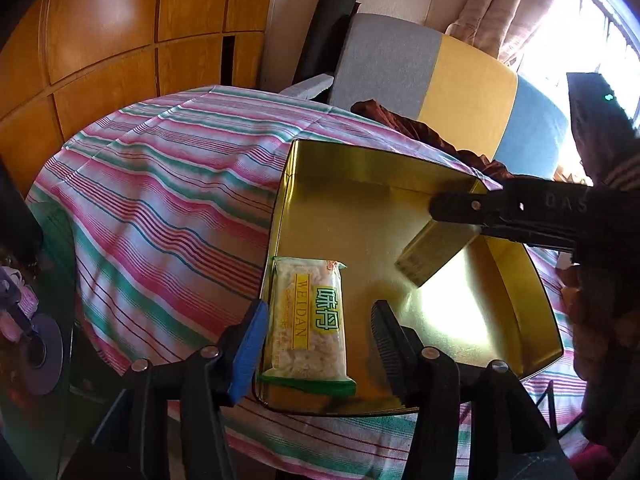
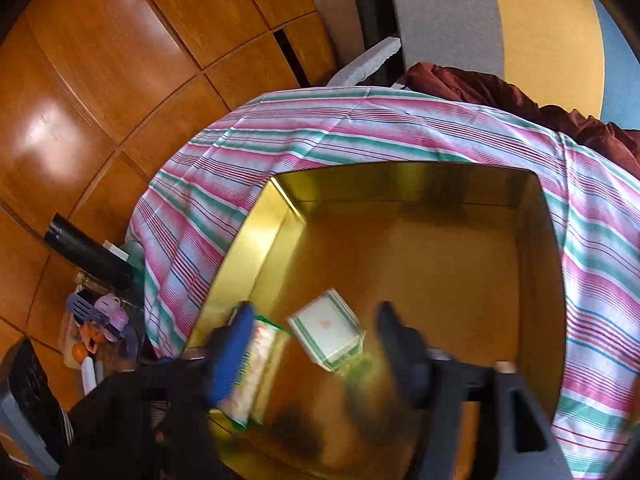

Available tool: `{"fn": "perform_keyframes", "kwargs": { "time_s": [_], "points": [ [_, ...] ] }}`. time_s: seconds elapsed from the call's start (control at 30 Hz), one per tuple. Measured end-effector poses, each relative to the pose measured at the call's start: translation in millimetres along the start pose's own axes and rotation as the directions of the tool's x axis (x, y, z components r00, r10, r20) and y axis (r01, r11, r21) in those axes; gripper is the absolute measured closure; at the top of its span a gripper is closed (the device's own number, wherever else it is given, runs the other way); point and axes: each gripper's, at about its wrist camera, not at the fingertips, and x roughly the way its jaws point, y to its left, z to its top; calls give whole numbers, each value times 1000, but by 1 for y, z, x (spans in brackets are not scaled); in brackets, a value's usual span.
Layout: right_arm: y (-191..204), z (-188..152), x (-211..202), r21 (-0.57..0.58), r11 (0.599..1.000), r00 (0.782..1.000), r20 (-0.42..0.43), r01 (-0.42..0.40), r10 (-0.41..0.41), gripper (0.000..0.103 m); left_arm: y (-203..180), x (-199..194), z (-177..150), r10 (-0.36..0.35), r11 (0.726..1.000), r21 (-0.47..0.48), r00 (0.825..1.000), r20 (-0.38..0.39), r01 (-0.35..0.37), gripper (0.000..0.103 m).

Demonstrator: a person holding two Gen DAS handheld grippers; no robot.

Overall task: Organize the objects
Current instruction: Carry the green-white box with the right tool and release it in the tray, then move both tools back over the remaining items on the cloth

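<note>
Inside gold tin (image 1: 400, 168): snack packet (image 1: 306, 320), small box (image 2: 326, 330); both grippers' fingers spread, empty.

Clearly a lived-in home: glossy orange-brown wooden cabinet panels (image 1: 120, 20); pink-and-green striped cotton tablecloth (image 1: 160, 184); grey-yellow-blue upholstered chair (image 1: 432, 72); beige window curtain (image 1: 516, 0).

The snack packet (image 1: 308, 320) lying in the gold tin (image 1: 360, 168) carries a yellow band along its length with the word "WEIDAN" in capitals, and beside it two large green Chinese characters, 味丹. Smaller print on the yellow band is too fine to read. The black body of the right gripper (image 1: 456, 216) shows raised letters "DAS", cut off at the edge. In the right wrist view the packet's print is blurred.
</note>
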Motion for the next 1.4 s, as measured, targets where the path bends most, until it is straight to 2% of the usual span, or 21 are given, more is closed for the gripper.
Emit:
{"fn": "perform_keyframes", "kwargs": {
  "time_s": [0.07, 0.13, 0.43, 0.6, 1.03, 1.23, 1.4],
  "points": [
    [5, 0, -1, -11, 1000, 1000, 3, -3, 3, 13, 1, -6, 1, 5, 1000, 0, 1000, 24, -5, 32],
    [6, -3, -1, -23, 1000, 1000, -3, 13, -13, 13, 3, -11, 2, 10, 1000, -9, 999, 40, -10, 28],
    [5, -29, -14, -96, 981, 986, 33, 167, -165, 10, 9, -14, 4, 41, 998, -41, 998, 49, -39, 28],
    [2, -38, -27, -116, 964, 970, 88, 237, -228, 9, 6, -17, 6, 46, 999, -29, 997, 65, -44, 16],
    [-10, -58, -48, -86, 935, 930, 168, 344, -327, 9, -8, -19, 3, 50, 999, 6, 997, 53, -50, 9],
    [-22, -64, -62, -55, 919, 904, 208, 391, -373, 9, -13, -17, 3, 42, 999, 22, 998, 45, -43, 5],
    [-43, -68, -79, 4, 909, 884, 230, 418, -407, 0, -18, -13, 4, 15, 1000, 23, 1000, 27, -16, 2]
  ]
}}
